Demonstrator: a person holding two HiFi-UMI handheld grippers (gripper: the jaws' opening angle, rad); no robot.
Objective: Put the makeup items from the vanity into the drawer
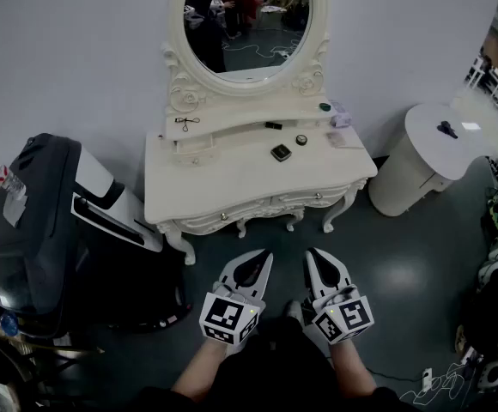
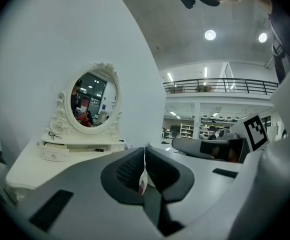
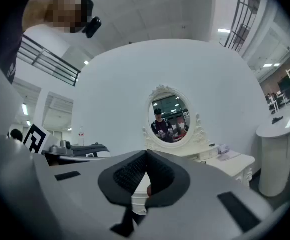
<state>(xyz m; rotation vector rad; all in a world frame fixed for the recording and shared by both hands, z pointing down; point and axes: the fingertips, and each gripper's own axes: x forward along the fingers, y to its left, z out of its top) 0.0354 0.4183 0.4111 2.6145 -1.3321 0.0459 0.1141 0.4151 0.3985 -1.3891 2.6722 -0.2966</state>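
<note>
1. While the person stands a little back from the white carved vanity (image 1: 232,187) with its oval mirror (image 1: 247,15), the left gripper (image 1: 264,257) and the right gripper (image 1: 311,254) are held low in front of it, well apart from anything on it.
2. Each gripper has its jaws pressed together with nothing between them, and both point roughly level at the vanity.
3. The makeup items sit toward the back right of the surface. A dark square compact (image 1: 281,152) has a small round dark jar (image 1: 301,139) just beside it, and a small black oblong item (image 1: 273,125) lies by the raised shelf.
4. On that shelf a thin eyelash curler (image 1: 188,122) lies at the left and a dark-green round pot (image 1: 324,106) sits at the right.
5. The front drawers (image 1: 219,221) look shut, so I'd guess one must first be pulled open by its small knob.
6. The compact looks light, rigid and smooth-shelled, so it is likely slippery. I'd take it low across two opposite straight edges, so it can't pop free.
7. The jar looks light and hard too. Being round, it could squirt sideways, so a hold square across its widest part seems safest.
8. The curler is thin and lies flat, which probably makes it the fiddliest pick. Its looped handles seem to offer the best purchase.
</note>
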